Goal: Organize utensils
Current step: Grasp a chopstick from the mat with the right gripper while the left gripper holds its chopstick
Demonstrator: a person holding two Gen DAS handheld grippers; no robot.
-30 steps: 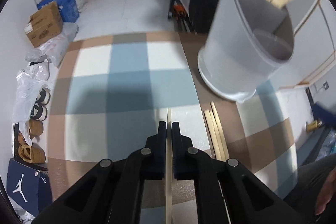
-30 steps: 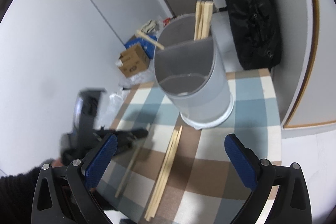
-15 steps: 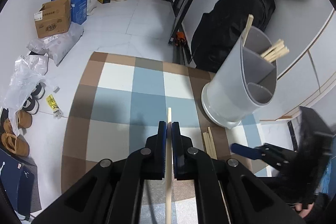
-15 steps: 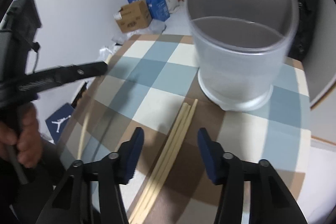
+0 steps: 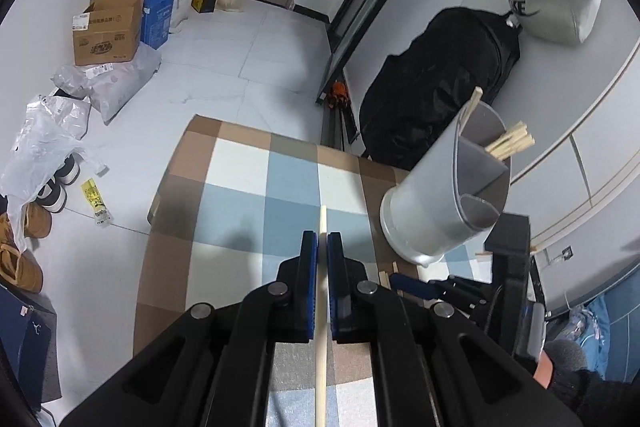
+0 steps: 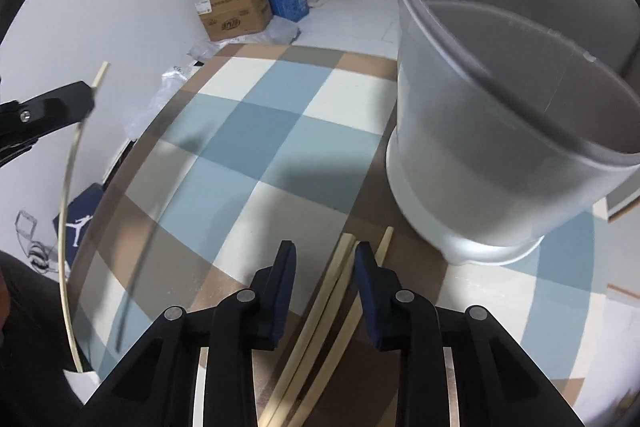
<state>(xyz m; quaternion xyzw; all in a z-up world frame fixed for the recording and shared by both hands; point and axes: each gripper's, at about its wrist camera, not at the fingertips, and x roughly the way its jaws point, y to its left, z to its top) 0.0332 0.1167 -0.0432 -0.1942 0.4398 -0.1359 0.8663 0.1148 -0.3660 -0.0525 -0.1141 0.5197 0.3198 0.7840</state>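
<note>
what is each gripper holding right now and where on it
The left gripper is shut on a single chopstick, gripping just below its tip. The right gripper holds nothing yet: its jaws are closing around the chopsticks on the table.

From my right tongs (image 6: 324, 259), the holder (image 6: 500, 131) blocks one to two o'clock; checked cloth (image 6: 248, 147) lies open from ten to twelve o'clock.

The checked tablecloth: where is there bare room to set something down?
The tablecloth is bare left of the grey holder, out to its far edge. It is crowded at the holder's foot, where loose chopsticks lie between the right gripper's closing jaws.
</note>
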